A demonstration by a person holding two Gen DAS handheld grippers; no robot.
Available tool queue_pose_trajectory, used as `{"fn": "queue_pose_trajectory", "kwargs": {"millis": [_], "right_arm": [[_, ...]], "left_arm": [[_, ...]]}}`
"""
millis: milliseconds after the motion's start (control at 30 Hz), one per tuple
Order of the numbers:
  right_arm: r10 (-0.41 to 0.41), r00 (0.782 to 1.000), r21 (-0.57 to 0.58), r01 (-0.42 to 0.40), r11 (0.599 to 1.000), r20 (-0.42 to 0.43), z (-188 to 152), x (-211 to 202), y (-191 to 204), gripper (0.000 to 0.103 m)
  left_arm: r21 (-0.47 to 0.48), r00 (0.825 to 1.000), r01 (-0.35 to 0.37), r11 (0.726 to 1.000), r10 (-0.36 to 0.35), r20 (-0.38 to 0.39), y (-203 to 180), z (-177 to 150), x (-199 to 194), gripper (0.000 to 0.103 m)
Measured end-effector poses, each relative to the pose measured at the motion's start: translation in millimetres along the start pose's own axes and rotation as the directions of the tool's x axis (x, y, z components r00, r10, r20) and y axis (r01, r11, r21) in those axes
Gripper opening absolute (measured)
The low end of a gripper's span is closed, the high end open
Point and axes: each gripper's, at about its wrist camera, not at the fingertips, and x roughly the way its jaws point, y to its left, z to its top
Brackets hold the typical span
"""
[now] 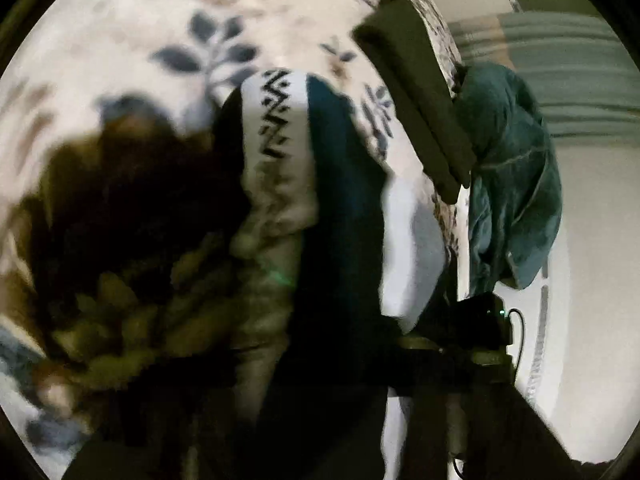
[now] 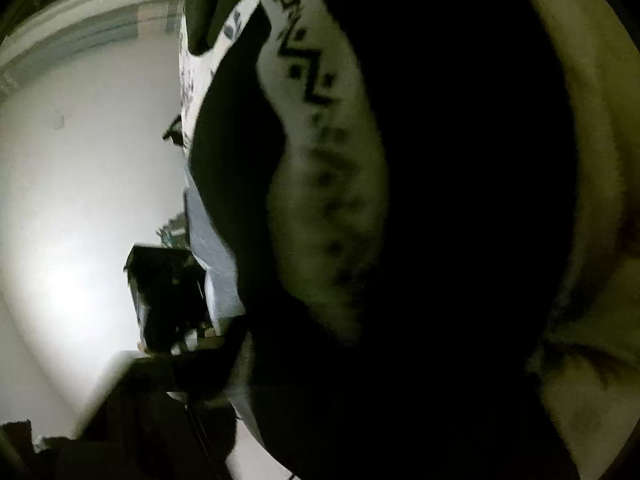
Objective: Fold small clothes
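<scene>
Floral bedsheet (image 1: 160,20) behind garment (image 1: 340,152) draping claw.

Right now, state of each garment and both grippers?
Dark garment with white zigzag-patterned band: lifted and draped close over both cameras, not folded flat.
Folded dark olive cloth: folded, lying on the leaf-print bedsheet.
Teal crumpled cloth: unfolded, bunched at the bed edge.
Left gripper: fingers hidden by blur and fabric, cannot tell.
Right gripper: fingers hidden behind the fabric, cannot tell.

Patterned garment (image 1: 280,140) draped close across both lenses, folded dark stack (image 1: 416,92) and teal cloth (image 1: 516,168) crowding the bed's right edge — open floral bedspread (image 1: 132,28) at upper left
</scene>
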Motion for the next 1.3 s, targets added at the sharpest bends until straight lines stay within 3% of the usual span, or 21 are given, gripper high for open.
{"fn": "queue_pose_trajectory", "kwargs": {"millis": [167, 300, 400, 533, 700, 867, 967, 1000, 1033, 1067, 1100, 1133, 1167, 1200, 1233, 1300], "right_arm": [[-0.016, 0.997, -0.044, 0.019, 0.999, 0.079, -4.4, -29.4, 36.1, 0.031], [0.004, 0.987, -0.086, 0.010, 0.996, 0.162, 19.0, -66.9, 78.6, 0.031], [-0.012, 0.975, -0.116, 0.039, 0.992, 0.222, 50.9, -91.0, 105.7, 0.031], [-0.036, 0.949, -0.134, 0.082, 0.988, 0.313, 121.6, -117.2, 133.5, 0.031], [-0.108, 0.923, -0.119, 0.162, 0.980, 0.369, 223.8, -113.6, 147.4, 0.031], [-0.187, 0.915, -0.082, 0.230, 0.970, 0.356, 285.1, -117.9, 135.3, 0.034], [-0.276, 0.895, -0.050, 0.312, 0.949, 0.350, 293.1, -125.2, 130.9, 0.056], [-0.321, 0.875, -0.053, 0.363, 0.930, 0.362, 290.0, -132.5, 129.4, 0.069], [-0.402, 0.828, -0.068, 0.462, 0.884, 0.391, 276.8, -140.3, 136.0, 0.078], [-0.458, 0.787, -0.070, 0.529, 0.846, 0.413, 268.9, -141.3, 142.4, 0.079], [-0.513, 0.739, -0.065, 0.595, 0.801, 0.438, 260.8, -144.1, 146.4, 0.080], [-0.562, 0.688, -0.061, 0.656, 0.752, 0.459, 251.7, -139.6, 154.5, 0.088], [-0.623, 0.609, -0.053, 0.734, 0.677, 0.490, 235.5, -138.1, 162.2, 0.093], [-0.646, 0.573, -0.042, 0.763, 0.645, 0.504, 232.3, -134.6, 170.9, 0.103], [-0.677, 0.517, -0.023, 0.803, 0.595, 0.524, 218.7, -132.6, 179.4, 0.103], [-0.708, 0.451, 0.020, 0.836, 0.548, 0.544, 204.8, -128.2, 188.4, 0.103]], "left_arm": [[0.072, 0.999, 0.030, 0.997, -0.031, 0.024, -43.0, 25.6, -17.1, 0.024], [0.137, 0.998, 0.063, 0.989, -0.066, 0.022, -89.6, 74.0, -16.2, 0.024], [0.183, 0.998, 0.063, 0.981, -0.067, 0.016, -124.4, 128.1, 1.6, 0.024], [0.243, 0.999, 0.035, 0.969, -0.042, 0.024, -160.8, 203.8, 37.4, 0.026], [0.302, 0.999, -0.032, 0.953, 0.026, 0.022, -186.2, 288.5, 91.4, 0.027], [0.281, 0.990, -0.118, 0.953, 0.135, -0.042, -168.8, 330.4, 135.7, 0.034], [0.272, 0.986, -0.154, 0.950, 0.165, -0.018, -164.8, 325.2, 128.6, 0.048], [0.298, 0.976, -0.214, 0.930, 0.218, 0.018, -170.7, 318.7, 122.0, 0.053], [0.322, 0.961, -0.273, 0.907, 0.270, 0.055, -175.8, 312.9, 116.4, 0.068], [0.346, 0.940, -0.340, 0.875, 0.324, 0.105, -182.6, 306.2, 109.6, 0.082], [0.370, 0.920, -0.392, 0.843, 0.357, 0.161, -190.0, 294.3, 100.0, 0.087], [0.378, 0.909, -0.416, 0.827, 0.371, 0.188, -194.2, 286.3, 94.2, 0.092], [0.382, 0.896, -0.442, 0.811, 0.389, 0.211, -197.8, 278.3, 90.1, 0.097], [0.386, 0.871, -0.490, 0.782, 0.426, 0.244, -201.5, 266.5, 85.6, 0.098], [0.386, 0.851, -0.524, 0.759, 0.451, 0.267, -203.4, 260.7, 84.2, 0.100], [0.392, 0.808, -0.588, 0.708, 0.496, 0.316, -211.5, 242.8, 80.5, 0.101]]}}
